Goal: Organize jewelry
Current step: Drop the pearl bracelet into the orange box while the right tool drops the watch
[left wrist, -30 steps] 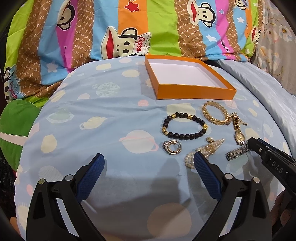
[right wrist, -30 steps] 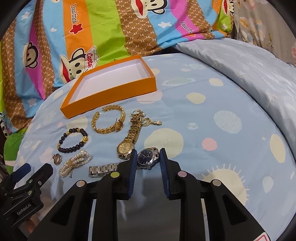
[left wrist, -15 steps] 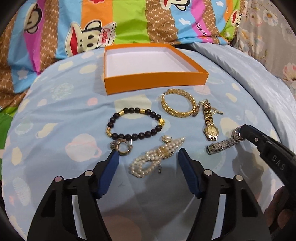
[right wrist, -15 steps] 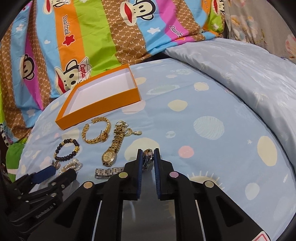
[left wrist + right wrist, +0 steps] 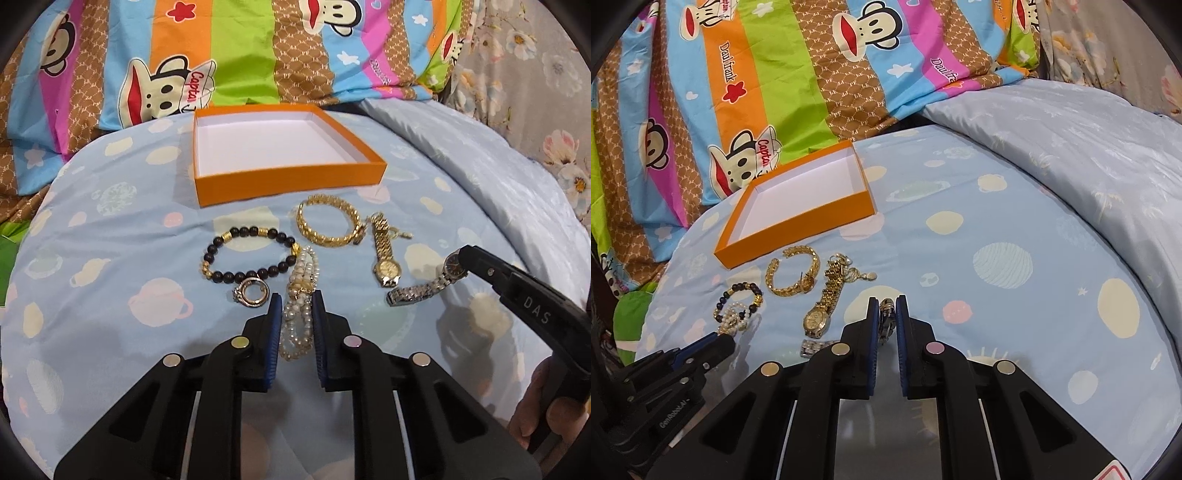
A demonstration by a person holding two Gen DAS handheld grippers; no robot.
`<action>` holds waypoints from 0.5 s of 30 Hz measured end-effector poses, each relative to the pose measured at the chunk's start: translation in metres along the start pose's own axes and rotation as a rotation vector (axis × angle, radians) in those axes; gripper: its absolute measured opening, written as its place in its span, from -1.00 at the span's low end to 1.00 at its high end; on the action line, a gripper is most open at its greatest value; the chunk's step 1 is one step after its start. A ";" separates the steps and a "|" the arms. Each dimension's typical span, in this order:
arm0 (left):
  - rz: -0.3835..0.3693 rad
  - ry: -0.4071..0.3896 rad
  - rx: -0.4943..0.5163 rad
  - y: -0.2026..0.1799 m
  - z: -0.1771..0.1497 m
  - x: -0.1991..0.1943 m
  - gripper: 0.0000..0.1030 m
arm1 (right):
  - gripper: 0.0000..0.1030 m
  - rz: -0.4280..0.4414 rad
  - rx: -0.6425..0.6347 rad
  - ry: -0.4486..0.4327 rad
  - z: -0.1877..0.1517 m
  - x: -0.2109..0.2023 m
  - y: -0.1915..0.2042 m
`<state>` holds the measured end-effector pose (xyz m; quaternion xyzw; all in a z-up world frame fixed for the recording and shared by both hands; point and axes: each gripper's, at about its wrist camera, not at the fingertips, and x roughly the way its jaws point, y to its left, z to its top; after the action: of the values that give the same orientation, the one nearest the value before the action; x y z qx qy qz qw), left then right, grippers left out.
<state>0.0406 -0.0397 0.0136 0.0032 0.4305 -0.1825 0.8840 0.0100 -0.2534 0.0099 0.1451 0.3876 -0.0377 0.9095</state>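
Bed (image 5: pixel 122 236) with an orange box (image 5: pixel 291 181) standing empty, white floor bare; all jewelry lies just in front of it. Step in hand: the pickup. Left gripper (image 5: pixel 293 314) has just been closing, its pads now pinching the pearl bracelet (image 5: pixel 301 291); right gripper (image 5: pixel 887 314) is clamped on the silver watch (image 5: pixel 424 290). Next, probably: lift both clear and carry them over the box wall before releasing.
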 end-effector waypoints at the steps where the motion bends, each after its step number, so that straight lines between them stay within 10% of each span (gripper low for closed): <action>1: -0.005 -0.009 -0.003 0.001 0.002 -0.005 -0.71 | -0.84 0.003 -0.005 -0.008 0.002 -0.003 0.001; 15: 0.052 -0.151 0.003 0.037 0.092 -0.020 -0.70 | -1.00 0.097 -0.138 -0.125 0.096 -0.005 0.046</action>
<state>0.1112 -0.0136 0.0808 0.0017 0.3623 -0.1599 0.9182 0.0816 -0.2383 0.0875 0.0979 0.3241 0.0240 0.9406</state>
